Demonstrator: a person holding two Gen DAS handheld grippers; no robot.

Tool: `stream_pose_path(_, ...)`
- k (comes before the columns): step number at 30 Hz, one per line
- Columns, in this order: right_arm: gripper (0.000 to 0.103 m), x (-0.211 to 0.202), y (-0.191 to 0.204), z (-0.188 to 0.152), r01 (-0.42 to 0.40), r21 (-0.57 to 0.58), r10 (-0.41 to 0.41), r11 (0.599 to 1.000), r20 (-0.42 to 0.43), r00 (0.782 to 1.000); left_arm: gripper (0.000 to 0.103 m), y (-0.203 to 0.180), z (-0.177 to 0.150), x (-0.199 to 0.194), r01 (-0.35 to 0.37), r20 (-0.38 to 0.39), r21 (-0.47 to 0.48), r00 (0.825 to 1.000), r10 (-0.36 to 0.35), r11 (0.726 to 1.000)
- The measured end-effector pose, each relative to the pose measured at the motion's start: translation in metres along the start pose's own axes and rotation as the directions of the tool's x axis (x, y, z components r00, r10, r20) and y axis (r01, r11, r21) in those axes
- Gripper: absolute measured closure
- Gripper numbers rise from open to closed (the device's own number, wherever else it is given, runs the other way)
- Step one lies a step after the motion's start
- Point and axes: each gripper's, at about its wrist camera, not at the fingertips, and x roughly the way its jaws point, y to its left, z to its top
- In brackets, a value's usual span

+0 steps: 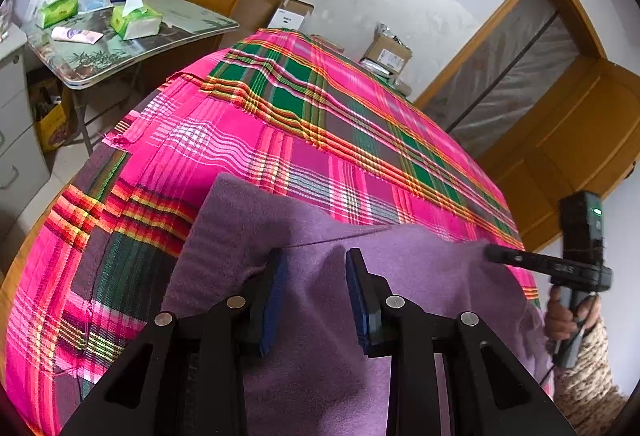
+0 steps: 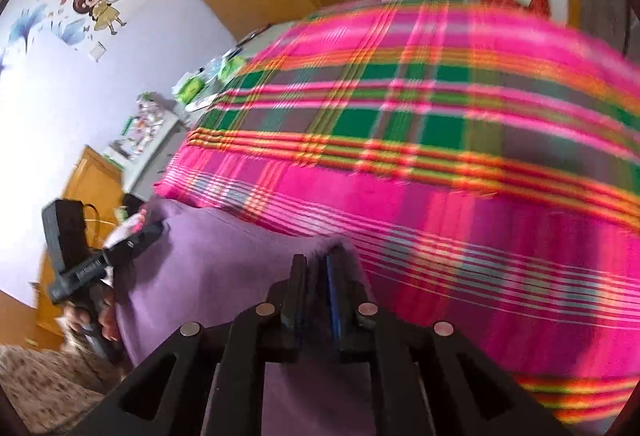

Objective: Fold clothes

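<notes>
Left wrist view: purple garment [image 1: 320, 316] held at two points over a plaid-covered bed [image 1: 280, 123].

A raised fold of the garment is seen between the blue pads of the left claw [image 1: 316, 300]; the jaws stand partly apart, and whether the pads press the cloth cannot be told. The right claw [image 2: 316, 292] is clenched on a corner of the same garment, its fingers nearly together with only a thin edge of cloth between them. The garment's near part is cut off by the claw frames in both views, so its full shape is not shown. The right wrist view is blurred, and the bed's plaid sheet [image 2: 440, 139] and far boxes are smeared there. A side worktop [image 1: 132, 43] bearing tissue packs [image 1: 136, 21] is seen beyond the bed.
</notes>
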Motion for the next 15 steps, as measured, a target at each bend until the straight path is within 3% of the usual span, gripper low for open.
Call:
stream_pose_path(8, 0.092, -0.04, -0.01, -0.04, 0.115, -0.063, -0.111, 0.991, 0.059, 0.992, 0.071, -0.01, 0.003, -0.009, -0.029, 0.025, -0.009, 0.999, 0.03, 1.0)
stream_pose_path(12, 0.08, -0.038, -0.016, -0.05, 0.154, -0.092, -0.149, 0.984, 0.058, 0.987, 0.071, -0.027, 0.005, -0.012, -0.01, 0.035, 0.027, 0.999, 0.009, 1.0)
stream_pose_path(15, 0.08, -0.031, -0.017, -0.055, 0.175, -0.113, -0.172, 0.978, 0.039, 0.984, 0.071, -0.046, 0.003, -0.009, 0.011, 0.023, 0.071, 1.0, -0.013, 0.997)
